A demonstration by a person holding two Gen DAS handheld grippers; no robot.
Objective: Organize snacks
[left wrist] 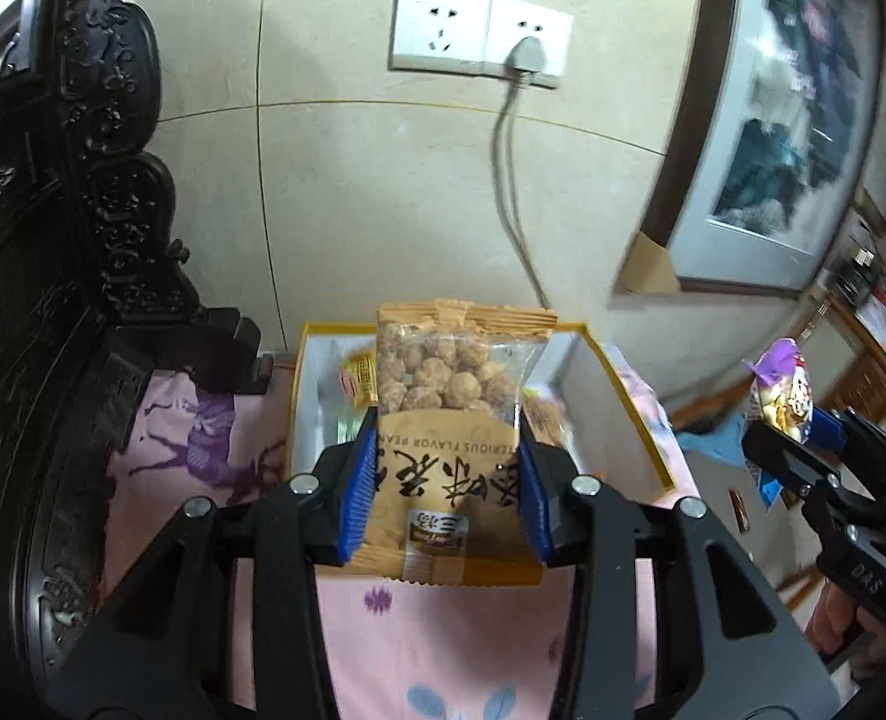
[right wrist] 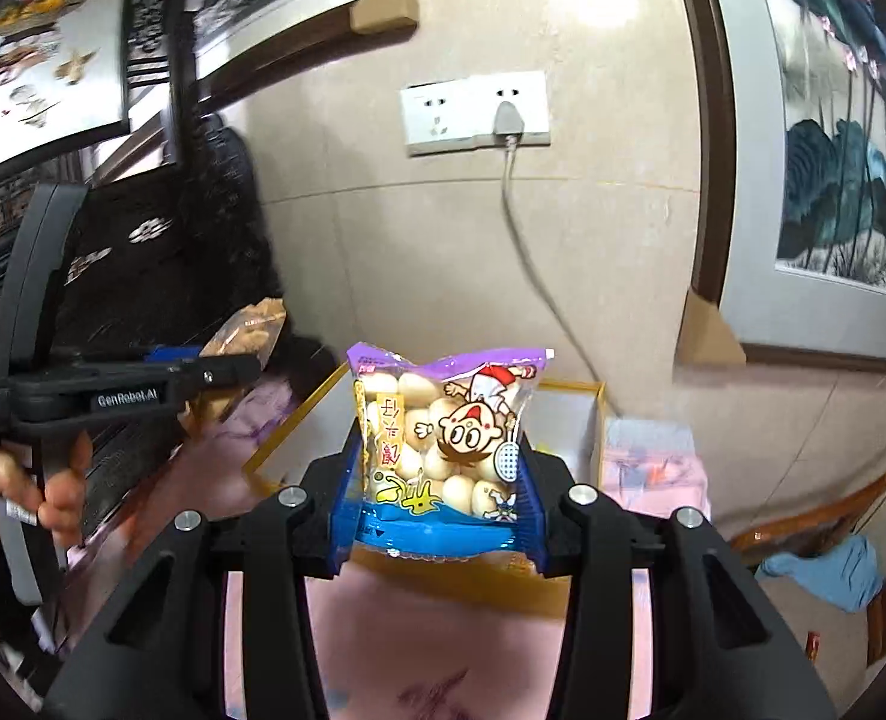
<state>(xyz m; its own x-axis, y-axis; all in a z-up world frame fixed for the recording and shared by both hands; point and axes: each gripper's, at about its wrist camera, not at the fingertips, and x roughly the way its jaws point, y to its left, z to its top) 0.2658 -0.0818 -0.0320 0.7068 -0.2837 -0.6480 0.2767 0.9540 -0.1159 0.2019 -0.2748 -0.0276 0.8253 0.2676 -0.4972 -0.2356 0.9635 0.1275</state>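
Ribbed blue pads [left wrist: 359, 492], crinkly peanut packet [left wrist: 455, 420]

A peanut packet [left wrist: 449, 420] sits clamped in the left gripper [left wrist: 449, 480] at frame centre, in front of and above an open box [left wrist: 623, 396] resting on a cloth-covered surface [left wrist: 443, 630] — a wall socket [left wrist: 479, 36] above, carved furniture [left wrist: 71, 240] at left. At right edge, the right gripper [left wrist: 803, 444] grips a biscuit packet [left wrist: 782, 390].
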